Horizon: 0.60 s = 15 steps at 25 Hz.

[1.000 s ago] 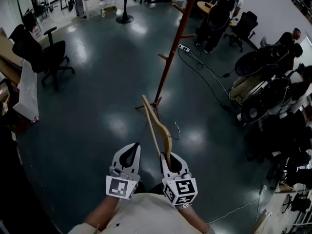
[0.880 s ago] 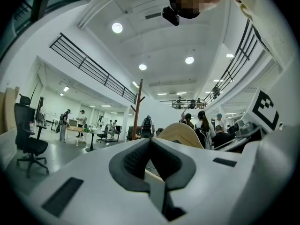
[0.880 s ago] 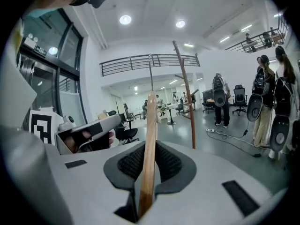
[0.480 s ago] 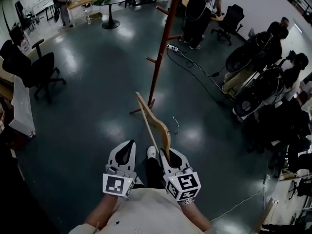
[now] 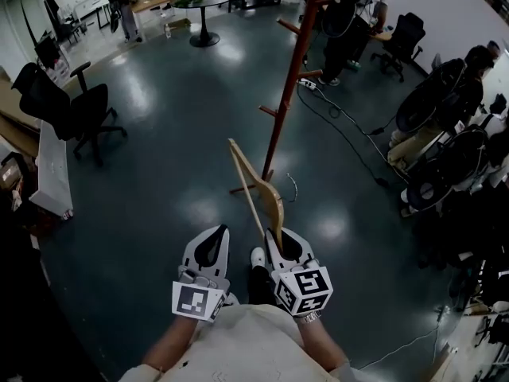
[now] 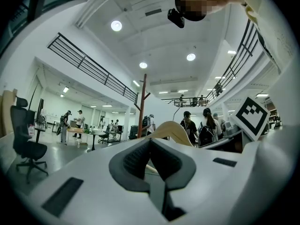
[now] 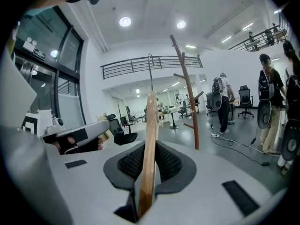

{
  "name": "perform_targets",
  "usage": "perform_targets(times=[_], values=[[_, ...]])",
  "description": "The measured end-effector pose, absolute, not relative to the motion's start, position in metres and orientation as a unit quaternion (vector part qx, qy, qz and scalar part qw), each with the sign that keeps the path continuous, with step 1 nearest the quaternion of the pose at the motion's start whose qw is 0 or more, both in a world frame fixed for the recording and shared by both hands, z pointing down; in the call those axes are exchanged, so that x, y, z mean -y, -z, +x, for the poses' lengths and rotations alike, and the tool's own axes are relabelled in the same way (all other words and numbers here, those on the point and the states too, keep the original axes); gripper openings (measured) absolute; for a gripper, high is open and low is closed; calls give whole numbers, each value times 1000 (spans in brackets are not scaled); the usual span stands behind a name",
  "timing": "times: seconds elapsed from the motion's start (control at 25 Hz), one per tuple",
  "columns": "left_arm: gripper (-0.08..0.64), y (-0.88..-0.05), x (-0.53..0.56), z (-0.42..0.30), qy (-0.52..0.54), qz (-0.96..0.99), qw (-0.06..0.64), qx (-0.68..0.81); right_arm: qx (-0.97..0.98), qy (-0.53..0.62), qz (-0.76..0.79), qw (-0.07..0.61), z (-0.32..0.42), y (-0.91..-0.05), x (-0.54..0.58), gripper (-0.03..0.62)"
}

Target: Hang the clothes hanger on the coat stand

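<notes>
Before coat stand (image 5: 292, 78): right gripper (image 5: 279, 239) pointing forward, clamping clothes hanger (image 5: 273, 198); left gripper (image 5: 212, 243) alongside, clenched empty.

No legible text, labels, numbers anywhere.

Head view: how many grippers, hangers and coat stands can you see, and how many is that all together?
Grippers: 2, the left gripper and the right gripper
Hangers: 1, the wooden hanger, held in the right gripper
Coat stands: 1, the coat stand
Total: 4
</notes>
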<state>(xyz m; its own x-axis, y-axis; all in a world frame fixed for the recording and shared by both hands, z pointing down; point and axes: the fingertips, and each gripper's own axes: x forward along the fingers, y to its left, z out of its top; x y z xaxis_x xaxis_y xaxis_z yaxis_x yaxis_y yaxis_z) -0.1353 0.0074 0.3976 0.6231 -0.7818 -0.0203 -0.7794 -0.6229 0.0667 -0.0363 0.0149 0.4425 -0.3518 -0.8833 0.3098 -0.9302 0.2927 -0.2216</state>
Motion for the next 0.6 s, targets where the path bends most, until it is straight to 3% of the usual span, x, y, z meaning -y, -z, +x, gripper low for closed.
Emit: perform_targets(times=[0.6], values=[[12,-378,137,-72,14,879,17,476,819,-194,534,79,41,-436,140,67]])
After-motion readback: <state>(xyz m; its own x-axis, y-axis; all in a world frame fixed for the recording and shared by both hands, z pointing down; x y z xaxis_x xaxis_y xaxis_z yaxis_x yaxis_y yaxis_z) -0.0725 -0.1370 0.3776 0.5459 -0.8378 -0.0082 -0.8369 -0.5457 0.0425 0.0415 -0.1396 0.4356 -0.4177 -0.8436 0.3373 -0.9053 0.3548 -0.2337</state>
